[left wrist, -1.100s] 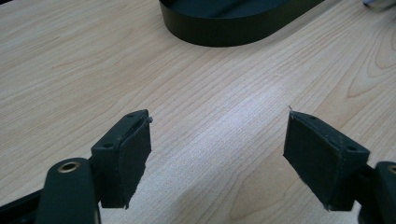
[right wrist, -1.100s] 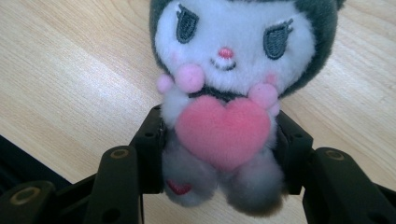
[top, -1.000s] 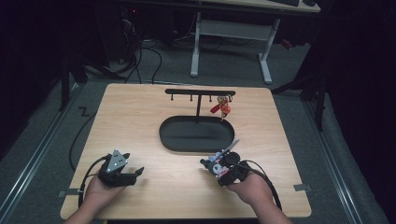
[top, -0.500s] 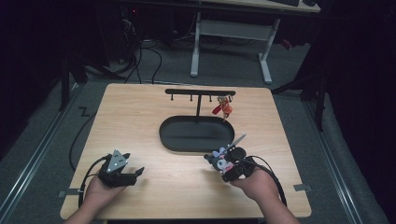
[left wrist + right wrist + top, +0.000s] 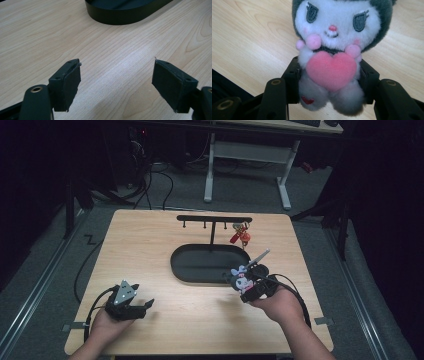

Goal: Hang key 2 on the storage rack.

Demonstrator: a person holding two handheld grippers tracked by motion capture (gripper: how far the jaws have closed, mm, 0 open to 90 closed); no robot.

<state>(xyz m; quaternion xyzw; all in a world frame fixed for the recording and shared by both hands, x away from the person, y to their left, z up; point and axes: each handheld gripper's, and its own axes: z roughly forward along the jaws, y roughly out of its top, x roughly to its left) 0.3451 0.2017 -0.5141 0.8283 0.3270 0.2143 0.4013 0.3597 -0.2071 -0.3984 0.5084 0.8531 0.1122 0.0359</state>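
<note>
My right gripper point(image 5: 243, 282) is shut on a small plush toy point(image 5: 239, 278) with a white face, dark hood and pink heart. It holds the toy above the table, just right of the black oval tray point(image 5: 195, 267). In the right gripper view the black jaws squeeze the plush toy point(image 5: 331, 62) at its body, with my right gripper point(image 5: 329, 82) closed around it. My left gripper point(image 5: 147, 305) rests near the table's front left, open. The left gripper view shows my left gripper point(image 5: 116, 83) with nothing between its pads, and the tray point(image 5: 125, 12) lies ahead.
A black rack with hooks point(image 5: 214, 220) stands behind the tray; a red keychain charm point(image 5: 241, 236) hangs from its right end. The wooden table point(image 5: 150, 245) is edged by dark floor, cables and a desk frame point(image 5: 245, 150) beyond.
My right gripper has risen and moved slightly right and toward the tray with the plush toy in it. The left gripper has stayed still.
</note>
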